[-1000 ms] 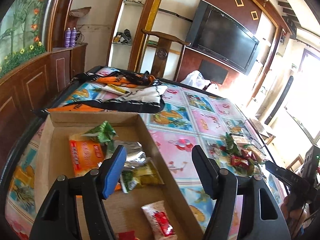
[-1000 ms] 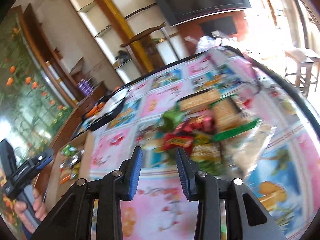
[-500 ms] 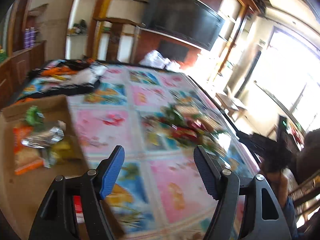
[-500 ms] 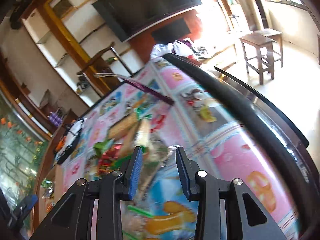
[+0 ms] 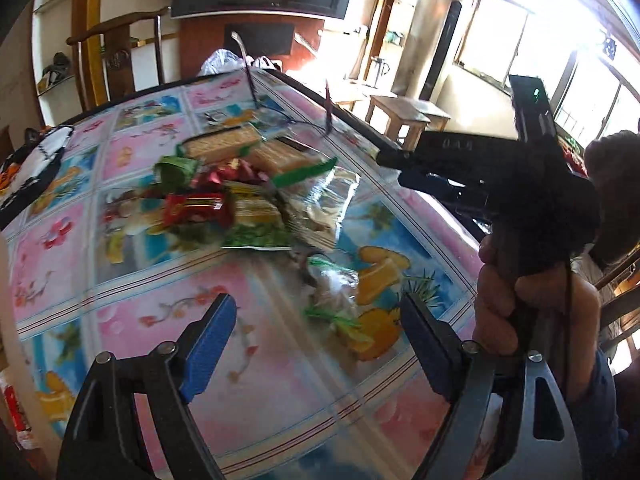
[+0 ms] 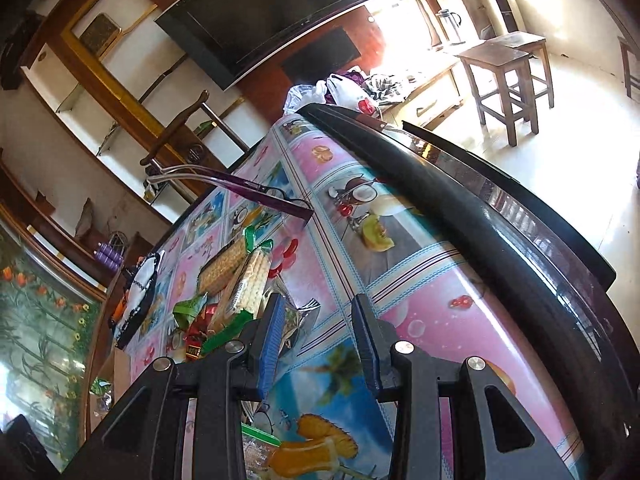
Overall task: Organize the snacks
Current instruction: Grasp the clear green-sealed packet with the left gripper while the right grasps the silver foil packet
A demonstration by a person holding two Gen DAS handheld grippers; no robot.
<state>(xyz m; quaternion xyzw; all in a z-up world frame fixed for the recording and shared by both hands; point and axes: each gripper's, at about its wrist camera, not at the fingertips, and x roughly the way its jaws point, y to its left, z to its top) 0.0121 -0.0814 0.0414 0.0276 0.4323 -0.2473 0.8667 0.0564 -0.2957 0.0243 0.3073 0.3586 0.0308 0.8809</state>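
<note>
Left gripper [image 5: 318, 342], jaws just opening wide and empty, hovers over a clear packet [image 5: 332, 284] on the table [image 5: 132, 240]. Right gripper [image 6: 318, 336] is partly spread, pinching nothing. Beyond lies the snack pile [image 5: 240, 196] (light, crinkly, likely slippery wrappers); pinch a packet across its middle.

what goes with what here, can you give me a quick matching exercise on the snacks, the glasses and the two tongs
Things:
1. red snack packet
2. biscuit pack
3. glasses
4. left tongs

States or places:
a. purple arms, beyond the snack pile
b. open, nothing between the pads
c. long and tan, at the far end of the pile
d. on the pile's left side, by the green wrappers

Pairs: 1-d, 2-c, 3-a, 4-b
</note>
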